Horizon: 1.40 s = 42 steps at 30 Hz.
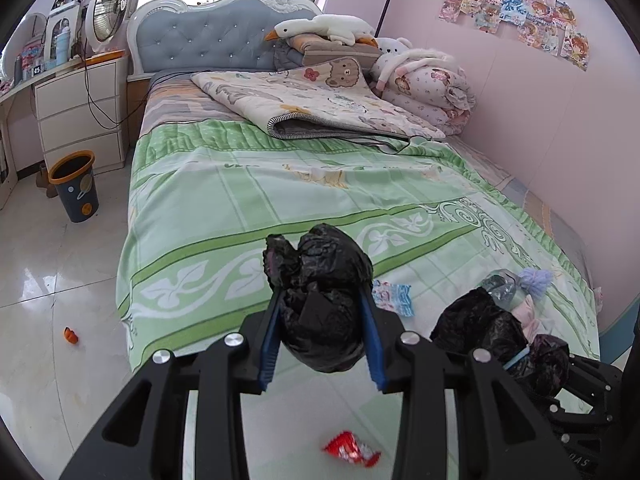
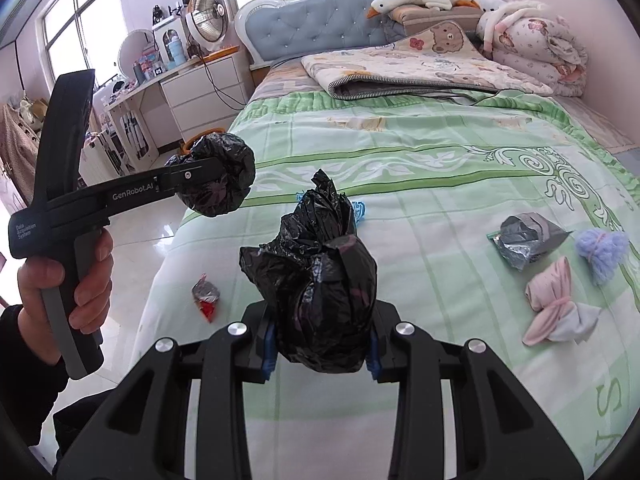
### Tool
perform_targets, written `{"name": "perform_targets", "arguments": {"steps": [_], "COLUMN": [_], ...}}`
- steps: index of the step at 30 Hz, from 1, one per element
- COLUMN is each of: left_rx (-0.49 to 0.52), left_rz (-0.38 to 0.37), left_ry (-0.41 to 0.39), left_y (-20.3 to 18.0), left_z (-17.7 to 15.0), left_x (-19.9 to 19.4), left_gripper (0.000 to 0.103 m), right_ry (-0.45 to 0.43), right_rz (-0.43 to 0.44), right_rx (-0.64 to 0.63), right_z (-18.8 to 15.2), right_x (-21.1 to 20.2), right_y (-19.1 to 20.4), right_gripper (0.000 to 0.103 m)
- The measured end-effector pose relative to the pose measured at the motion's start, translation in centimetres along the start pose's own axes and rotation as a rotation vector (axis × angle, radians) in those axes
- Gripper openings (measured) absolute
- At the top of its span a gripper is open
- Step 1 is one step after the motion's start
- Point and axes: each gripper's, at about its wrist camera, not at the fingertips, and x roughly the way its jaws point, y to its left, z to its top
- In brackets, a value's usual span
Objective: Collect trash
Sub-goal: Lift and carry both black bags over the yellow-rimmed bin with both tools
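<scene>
Above the bed (image 1: 280, 184): left hand-held gripper (image 1: 322, 320) and right hand-held gripper (image 2: 322, 344), each pinching one crumpled black bag (image 1: 320, 296), lifted clear, presumably for carrying to the bin (image 1: 74, 184) beside the bed.

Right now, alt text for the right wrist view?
The right gripper is shut on a crumpled black plastic bag above a green-patterned bed. At left, a hand holds the left gripper shut on a second black bag wad. A red wrapper, silver packet and folded cloths lie on the bed.
</scene>
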Motion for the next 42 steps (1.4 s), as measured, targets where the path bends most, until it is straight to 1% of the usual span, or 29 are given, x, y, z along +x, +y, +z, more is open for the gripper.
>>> {"name": "perform_targets", "arguments": {"steps": [10, 16, 28, 32, 42], "left_rx": [0.018, 0.034, 0.072, 0.088, 0.146], "left_rz": [0.018, 0.042, 0.062, 0.059, 0.007], "left_ry": [0.000, -0.006, -0.017, -0.029, -0.050], "left_y": [-1.3, -2.0, -4.0, -5.2, -9.8], "left_z": [-2.5, -3.9, -6.3, -7.1, -9.0], "left_x": [-4.4, -6.5, -10.3, -11.8, -15.1], "left_gripper": [0.034, 0.034, 0.034, 0.034, 0.034], "right_ry": [-0.021, -0.028, -0.036, -0.044, -0.072], "right_rz": [-0.003, -0.010, -0.035, -0.046, -0.077], "right_rx": [0.011, 0.026, 0.079, 0.096, 0.140], "right_z": [-2.5, -4.3, -8.2, -9.3, -12.4], "right_x": [-6.1, -9.3, -14.8, -16.4, -21.1], "right_y": [0.6, 0.7, -0.3, -0.8, -2.6], "right_gripper": [0.032, 0.032, 0.032, 0.032, 0.033]}}
